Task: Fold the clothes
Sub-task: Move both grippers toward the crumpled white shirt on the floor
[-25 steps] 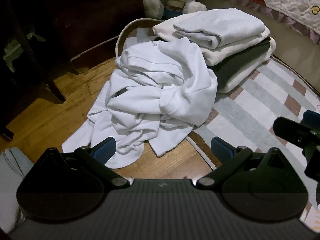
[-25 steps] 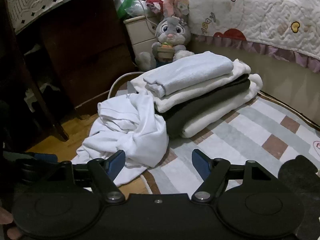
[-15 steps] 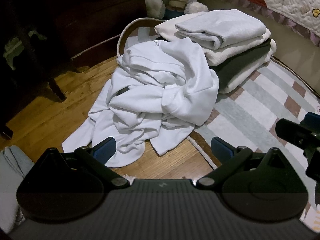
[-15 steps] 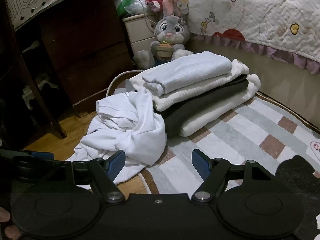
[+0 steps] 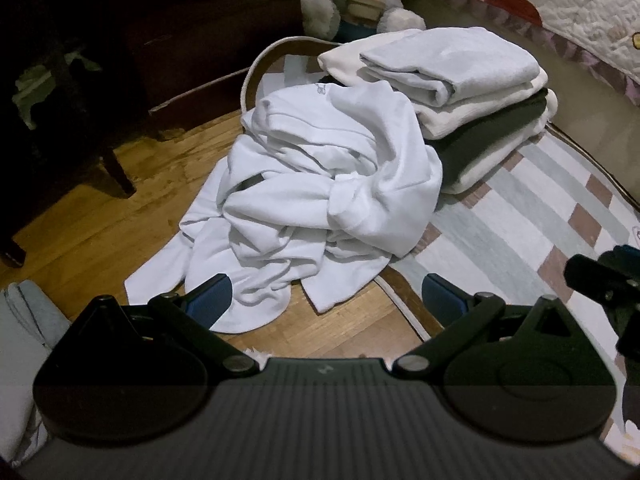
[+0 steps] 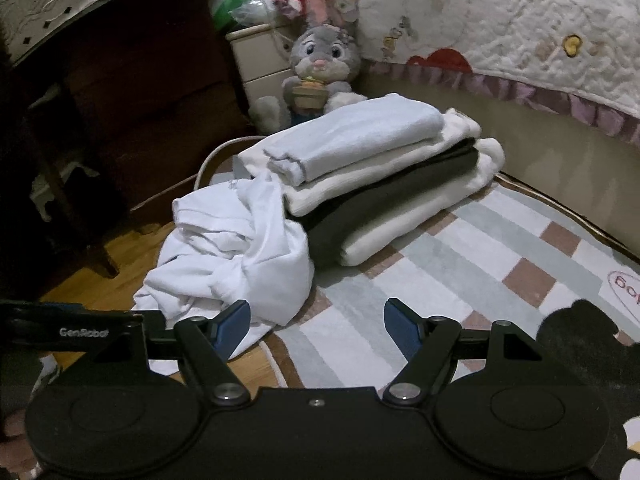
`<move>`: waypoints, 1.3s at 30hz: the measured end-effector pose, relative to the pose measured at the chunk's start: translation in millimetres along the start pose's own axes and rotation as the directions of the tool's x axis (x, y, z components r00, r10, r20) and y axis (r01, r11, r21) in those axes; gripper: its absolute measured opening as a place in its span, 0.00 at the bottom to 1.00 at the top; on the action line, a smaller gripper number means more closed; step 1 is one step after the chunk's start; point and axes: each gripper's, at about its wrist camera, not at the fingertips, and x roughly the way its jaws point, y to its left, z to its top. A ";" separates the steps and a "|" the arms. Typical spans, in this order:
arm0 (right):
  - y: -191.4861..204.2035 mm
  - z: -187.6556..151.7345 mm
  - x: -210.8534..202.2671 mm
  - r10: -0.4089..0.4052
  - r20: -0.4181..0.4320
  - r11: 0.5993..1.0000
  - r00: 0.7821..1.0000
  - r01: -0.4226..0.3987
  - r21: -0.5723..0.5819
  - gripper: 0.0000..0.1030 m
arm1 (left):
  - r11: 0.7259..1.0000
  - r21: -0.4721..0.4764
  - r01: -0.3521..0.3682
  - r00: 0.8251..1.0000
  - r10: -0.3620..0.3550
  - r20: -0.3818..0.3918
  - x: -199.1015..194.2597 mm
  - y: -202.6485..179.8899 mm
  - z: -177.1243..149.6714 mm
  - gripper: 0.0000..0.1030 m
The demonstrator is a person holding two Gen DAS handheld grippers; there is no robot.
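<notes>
Both the left gripper [image 5: 324, 294] and right gripper [image 6: 317, 320] hover level, jaws spread wide, holding nothing. A crumpled white garment [image 5: 320, 196] lies ahead beside a folded stack [image 6: 384, 172].

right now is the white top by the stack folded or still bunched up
Bunched up: the white top lies crumpled in twisted heaps, half on the rug, beside the folded stack.

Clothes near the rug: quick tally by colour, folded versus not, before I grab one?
Pale blue, folded: 1, top of the stack
Cream, folded: 2, upper and bottom
Dark grey, folded: 1
White, crumpled and unfolded: 1, leaning on the stack
Total: 5; both claws, left and right, are open and empty.
</notes>
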 end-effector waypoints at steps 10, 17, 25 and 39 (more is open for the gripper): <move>9.7 -1.9 0.2 0.023 0.005 0.999 1.000 -0.022 -0.043 0.76 | 1.000 -0.003 0.002 1.000 -0.002 -0.004 1.6 -1.4 -4.2 1.00; 11.9 -3.4 2.7 0.021 -0.006 0.999 1.000 -0.021 -0.049 0.76 | 1.000 -0.002 0.019 1.000 -0.019 -0.020 2.4 0.6 -5.8 1.00; 17.0 -4.0 -7.1 0.034 0.013 0.997 0.999 -0.033 -0.073 0.76 | 0.999 -0.004 0.045 0.999 -0.045 -0.018 -6.1 0.7 -7.5 1.00; 37.8 -4.0 -4.2 0.045 0.015 0.992 0.999 -0.043 -0.119 0.77 | 0.997 -0.026 0.079 0.997 -0.079 -0.009 -1.1 20.8 -13.0 0.99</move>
